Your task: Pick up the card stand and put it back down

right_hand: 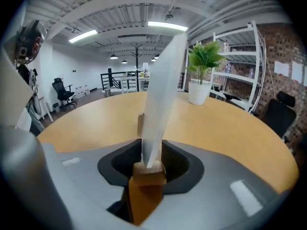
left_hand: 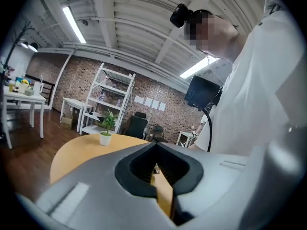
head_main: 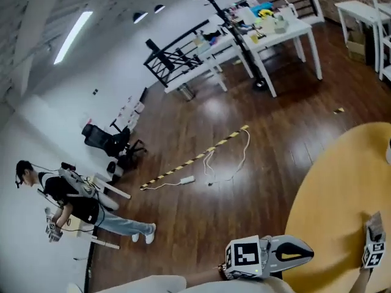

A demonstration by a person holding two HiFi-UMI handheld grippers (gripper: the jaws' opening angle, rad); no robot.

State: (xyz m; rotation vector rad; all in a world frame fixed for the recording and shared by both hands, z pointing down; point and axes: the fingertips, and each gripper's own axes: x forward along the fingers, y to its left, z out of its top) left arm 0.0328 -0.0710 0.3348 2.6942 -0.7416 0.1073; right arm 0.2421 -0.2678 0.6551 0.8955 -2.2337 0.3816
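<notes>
The card stand (right_hand: pixel 160 95) is a pale translucent card rising from a small wooden block, tilted a little to the right. My right gripper (right_hand: pixel 146 178) is shut on the block and holds it above the round yellow table (right_hand: pixel 96 123). In the head view only that gripper's marker cube (head_main: pixel 374 252) shows at the bottom right edge, over the table (head_main: pixel 342 188). My left gripper (head_main: pixel 272 255) hovers at the table's near left edge. In the left gripper view its jaws (left_hand: pixel 160 188) stand closed with nothing between them.
A small potted plant (right_hand: pixel 201 75) stands on the table's far side. White shelves (left_hand: pixel 108 99) line a brick wall. On the wooden floor lie a striped tape and cable (head_main: pixel 195 157). White tables (head_main: pixel 269 29), an office chair (head_main: pixel 107 140) and a person (head_main: pixel 67 200) are farther off.
</notes>
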